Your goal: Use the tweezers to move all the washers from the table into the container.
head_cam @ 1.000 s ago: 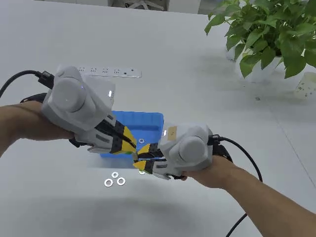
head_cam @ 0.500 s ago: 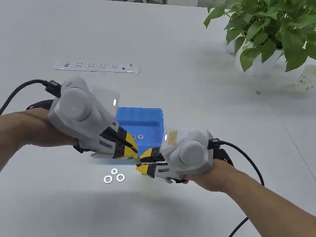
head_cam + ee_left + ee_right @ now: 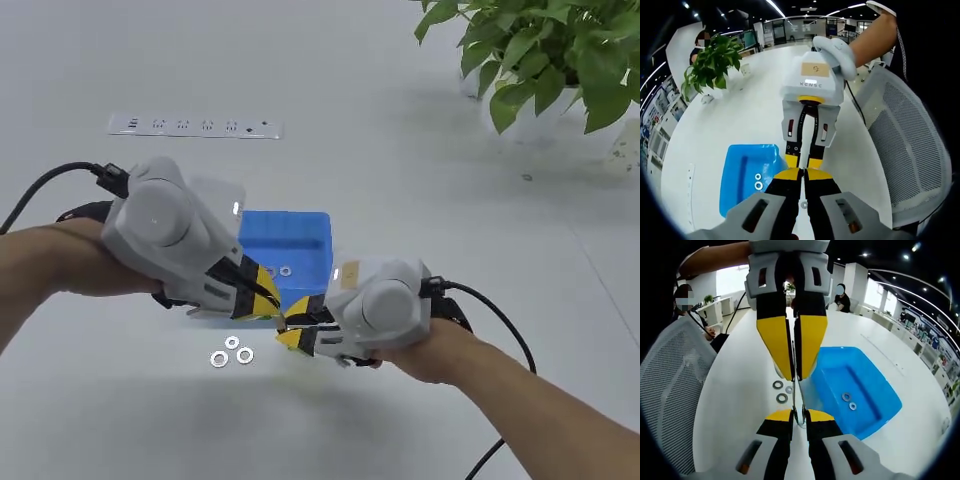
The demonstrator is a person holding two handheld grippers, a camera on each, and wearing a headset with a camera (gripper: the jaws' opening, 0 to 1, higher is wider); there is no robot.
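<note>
Thin metal tweezers (image 3: 796,395) are pinched between both grippers, which meet tip to tip at the near edge of the blue container (image 3: 300,232). My left gripper (image 3: 262,298) and my right gripper (image 3: 292,332) are both shut on them. Two washers (image 3: 277,272) lie inside the container. Three more washers (image 3: 232,352) sit together on the white table to the left of the right gripper. In the left gripper view one washer (image 3: 804,204) lies on the table just under the jaws. The right gripper view shows the container (image 3: 875,390) to the right and the loose washers (image 3: 781,391) to the left.
A white power strip (image 3: 195,127) lies at the back left. A potted plant (image 3: 545,60) stands at the back right. Cables trail from both grippers. A mesh chair (image 3: 910,150) is beside the table.
The head camera has tilted, so the table looks shifted. Both grippers stay shut together at the container's near edge, a little lower in view.
</note>
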